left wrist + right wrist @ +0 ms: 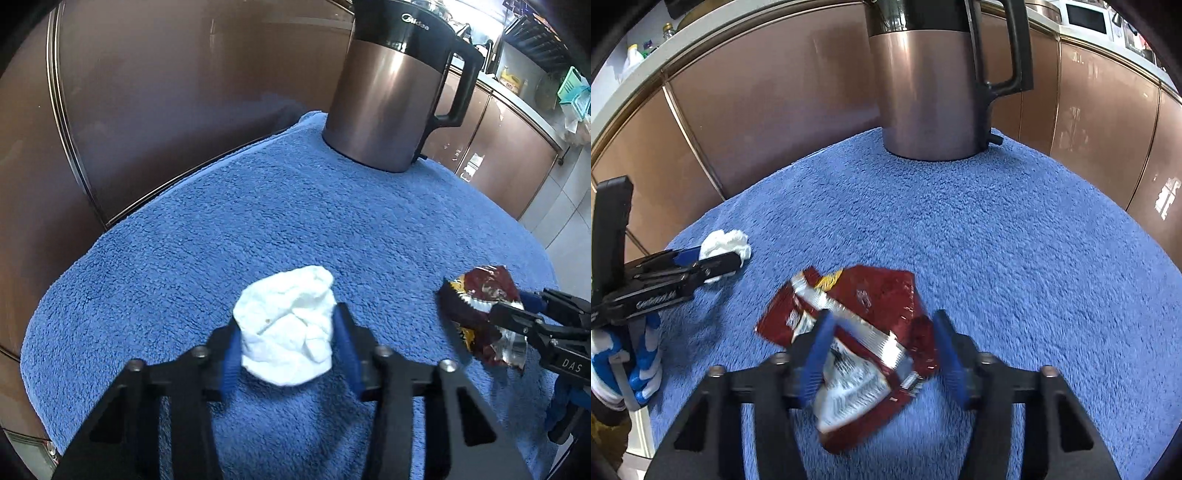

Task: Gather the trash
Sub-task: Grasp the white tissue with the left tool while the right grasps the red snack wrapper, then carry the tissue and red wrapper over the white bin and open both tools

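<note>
Towel [295, 221] comes first by size: a blue terry cloth covering the whole work surface, with brown glossy cabinet doors [166, 92] curving behind it. At its far edge stands a tall bronze-and-black kettle [388, 96], upright, handle [458, 85] to the right, well clear of both pieces of trash.

The 2 pieces of trash lie on the near half of the towel, apart from each other. The larger is a dark red snack wrapper [871, 343], torn open so its silver lining shows, flat and crumpled. The right gripper [882, 354] straddles it: the left blue pad sits on the foil, the right pad stands beside the wrapper's right edge with a sliver of towel still showing, so the jaws look partly closed and I would not call the grip firm yet.

The smaller is a crumpled white tissue [288, 328]. The left gripper [288, 350] has its 2 blue pads against the tissue's 2 sides, narrowed to roughly the wad's width and apparently squeezing it. The tissue seems still to rest on the towel.

The step in hand, as I read it, is the grasp itself, done with both hands at once. Next, the right jaws likely need to close further until the thin foil bunches between the pads; then both hands lift straight up. No bin is visible, so where the trash goes cannot be told.
</note>
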